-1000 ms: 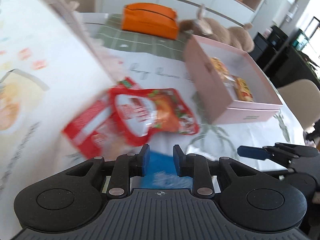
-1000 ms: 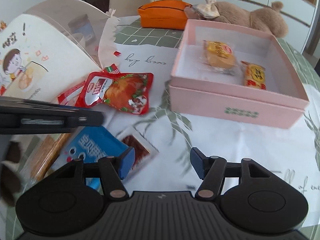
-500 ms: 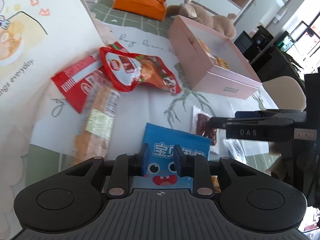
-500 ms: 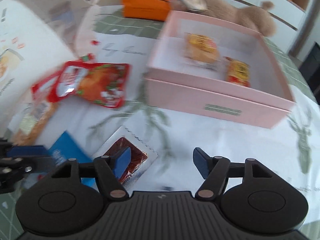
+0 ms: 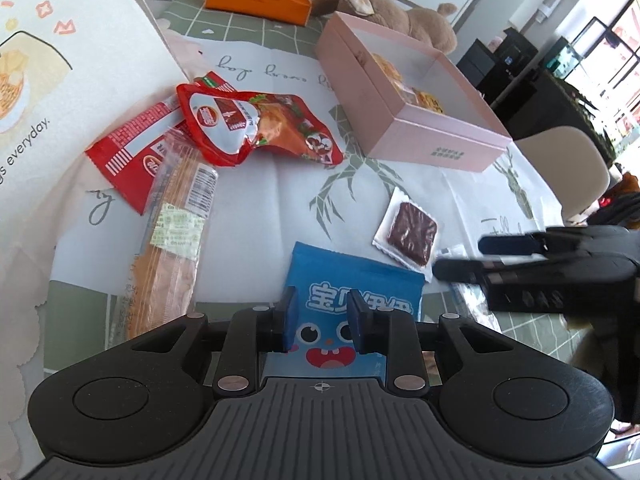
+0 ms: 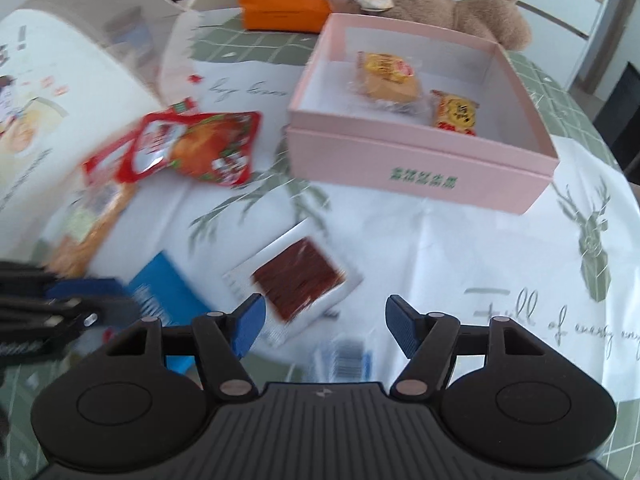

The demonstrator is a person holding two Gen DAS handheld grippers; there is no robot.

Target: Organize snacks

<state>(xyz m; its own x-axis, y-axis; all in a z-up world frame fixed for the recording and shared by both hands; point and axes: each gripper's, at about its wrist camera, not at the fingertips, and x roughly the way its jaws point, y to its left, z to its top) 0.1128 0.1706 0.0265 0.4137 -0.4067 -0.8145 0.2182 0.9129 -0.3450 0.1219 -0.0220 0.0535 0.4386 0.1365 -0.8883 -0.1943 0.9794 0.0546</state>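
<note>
We find the blue snack packet [image 5: 352,300] lying flat on the white printed cloth [image 5: 280,184], near the table's front edge, directly under the left gripper [image 5: 322,318]. The blue pads are close together but empty — the packet lies below them, not pinched. Beside the packet lies a clear sachet with a dark red slab [image 6: 300,280]; the right gripper [image 6: 324,320] hovers over it with jaws spread and nothing between them. Farther out we see a red pouch [image 5: 256,128] overlapping a flat red packet [image 5: 128,152], and a long clear-wrapped biscuit pack [image 5: 172,248]. The pink box [image 6: 420,176] stands open beyond — two yellow-wrapped snacks [image 6: 388,76] lie inside. Behind it are an orange pouch [image 6: 284,4] and a plush toy [image 6: 460,12].
</note>
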